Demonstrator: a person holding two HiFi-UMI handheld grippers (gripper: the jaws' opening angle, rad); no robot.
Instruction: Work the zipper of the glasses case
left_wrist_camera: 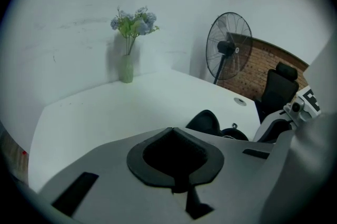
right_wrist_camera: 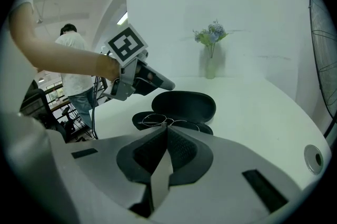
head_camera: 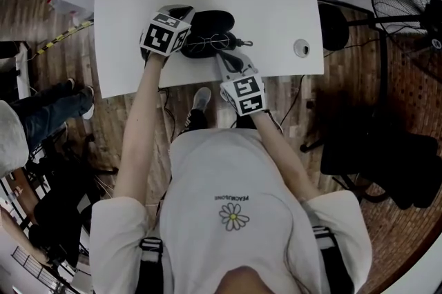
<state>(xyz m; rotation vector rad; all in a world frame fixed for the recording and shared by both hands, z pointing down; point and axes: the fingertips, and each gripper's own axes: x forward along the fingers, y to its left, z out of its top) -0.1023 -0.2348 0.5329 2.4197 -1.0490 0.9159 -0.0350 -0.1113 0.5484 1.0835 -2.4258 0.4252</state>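
table (head_camera: 131, 16): glasses case (head_camera: 214, 22) lies open near my edge, glasses (head_camera: 207, 43) in the lower half. left claw (left_wrist_camera: 179, 186) closed, empty, at the case's left end, probably to brace it. right claw (right_wrist_camera: 158, 178) closed, empty, just short of the near rim, likely lined up for the zipper pull, which i can't make out.

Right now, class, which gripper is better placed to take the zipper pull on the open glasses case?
Probably the right. The right gripper sits just before the glasses case, close to the small pull at its right end; the left gripper is over the case's far left end.
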